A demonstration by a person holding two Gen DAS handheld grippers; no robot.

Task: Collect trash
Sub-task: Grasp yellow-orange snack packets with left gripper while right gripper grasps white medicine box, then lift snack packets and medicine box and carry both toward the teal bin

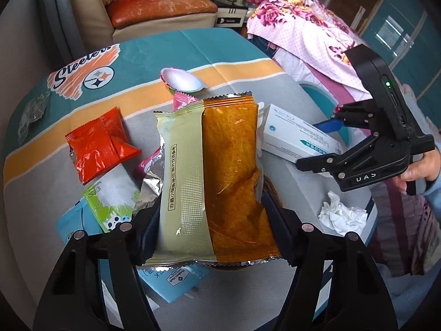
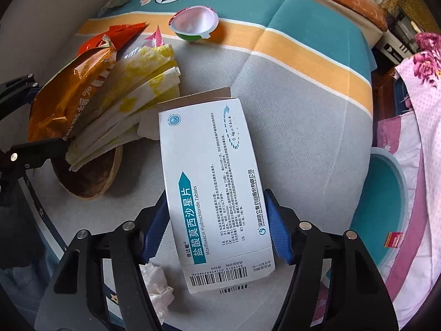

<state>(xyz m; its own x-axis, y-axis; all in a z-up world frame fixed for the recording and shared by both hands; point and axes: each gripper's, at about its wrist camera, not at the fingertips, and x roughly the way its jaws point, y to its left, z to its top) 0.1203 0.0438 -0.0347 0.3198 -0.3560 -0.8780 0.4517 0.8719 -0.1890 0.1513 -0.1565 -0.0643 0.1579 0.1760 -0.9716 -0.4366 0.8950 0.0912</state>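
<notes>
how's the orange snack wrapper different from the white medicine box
The orange snack wrapper is soft, crinkled foil-lined film; the white medicine box is stiff, flat-sided cardboard. The wrapper is orange and pale cream, the box white with teal print and a barcode. The wrapper sits in the left gripper, the box in the right gripper, its far flap open. Both are held above the table, each clamped between a gripper's fingers.

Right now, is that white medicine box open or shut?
Open at its far end: on the tablet box, held between the right gripper fingers, a cardboard flap stands up. Contents cannot be seen.
</notes>
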